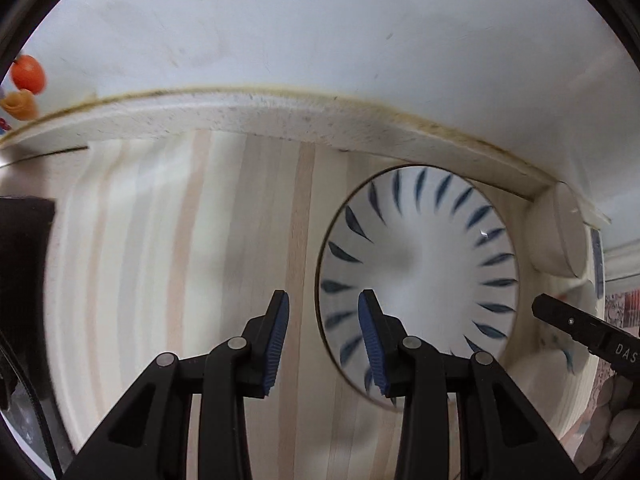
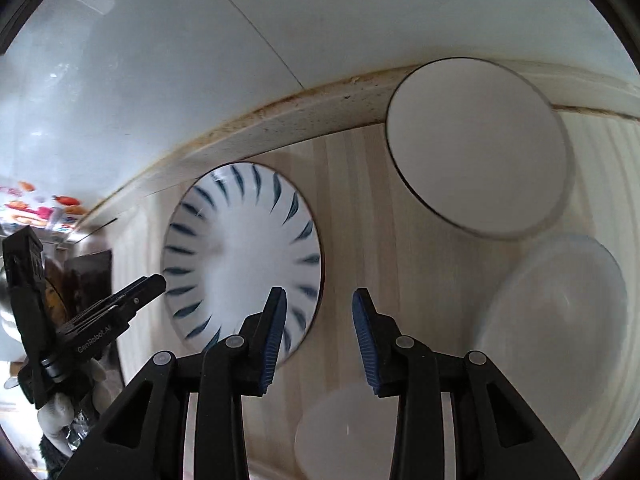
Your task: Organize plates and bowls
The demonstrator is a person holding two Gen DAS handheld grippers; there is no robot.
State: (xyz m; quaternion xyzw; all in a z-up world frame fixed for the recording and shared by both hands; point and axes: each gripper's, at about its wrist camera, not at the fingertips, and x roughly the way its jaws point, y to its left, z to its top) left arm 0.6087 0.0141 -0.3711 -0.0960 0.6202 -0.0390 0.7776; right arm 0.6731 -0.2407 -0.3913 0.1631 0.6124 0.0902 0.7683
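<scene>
Both our tools gape empty — left tool point(image 1: 323, 334), right tool point(image 2: 319, 332) — over the worktop point(image 1: 200, 240), where the striped bowl point(image 1: 420, 264) sits near the white plate point(image 2: 478, 160)

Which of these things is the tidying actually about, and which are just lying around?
Part of the job:
- blue-patterned bowl
- plain white plate
- clear bowl
- small white dish

Just lying about:
- orange toys
- colourful clutter

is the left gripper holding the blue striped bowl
No, the left gripper is open and empty, with only one finger overlapping the rim of the blue-striped bowl.
</scene>
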